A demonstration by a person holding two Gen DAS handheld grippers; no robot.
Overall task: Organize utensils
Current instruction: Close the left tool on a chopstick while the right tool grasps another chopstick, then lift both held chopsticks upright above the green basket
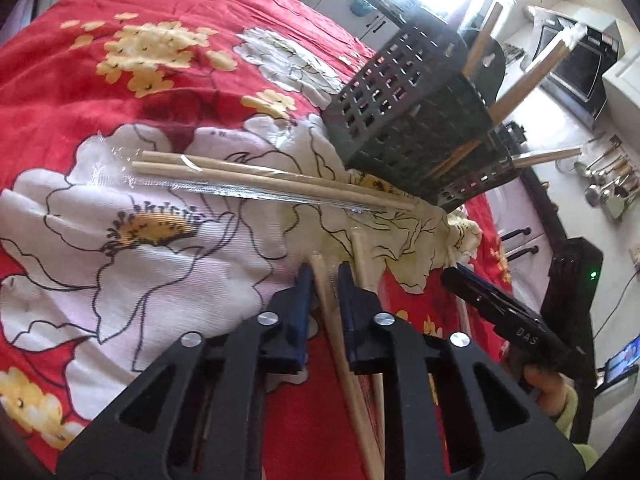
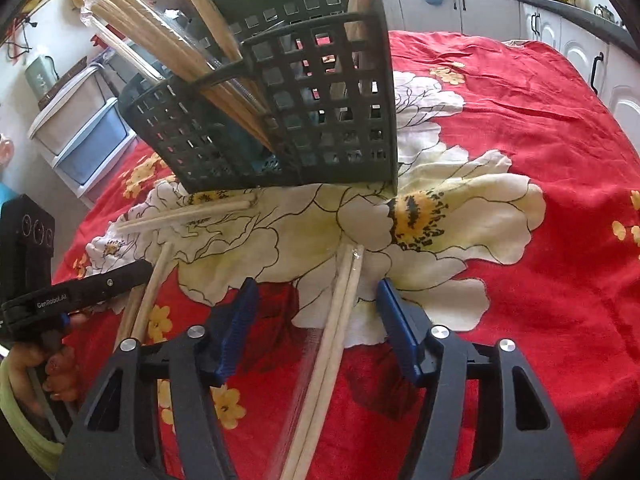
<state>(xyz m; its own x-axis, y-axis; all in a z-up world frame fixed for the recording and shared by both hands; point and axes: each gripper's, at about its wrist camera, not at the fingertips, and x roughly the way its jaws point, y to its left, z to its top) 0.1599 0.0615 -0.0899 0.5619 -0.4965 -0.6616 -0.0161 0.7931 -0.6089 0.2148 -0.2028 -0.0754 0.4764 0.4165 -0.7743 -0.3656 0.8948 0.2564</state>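
Observation:
A dark green slotted utensil holder stands on the red floral cloth with several wooden chopsticks in it. My left gripper is shut on a wrapped pair of chopsticks lying on the cloth. My right gripper is open, its fingers either side of another wrapped chopstick pair. A further wrapped pair lies in front of the holder. The left gripper also shows in the right wrist view, on its chopsticks.
The table is covered by a red cloth with large white flowers. Kitchen cabinets stand behind, storage bins to the side, and a microwave and hanging ladles are in the background.

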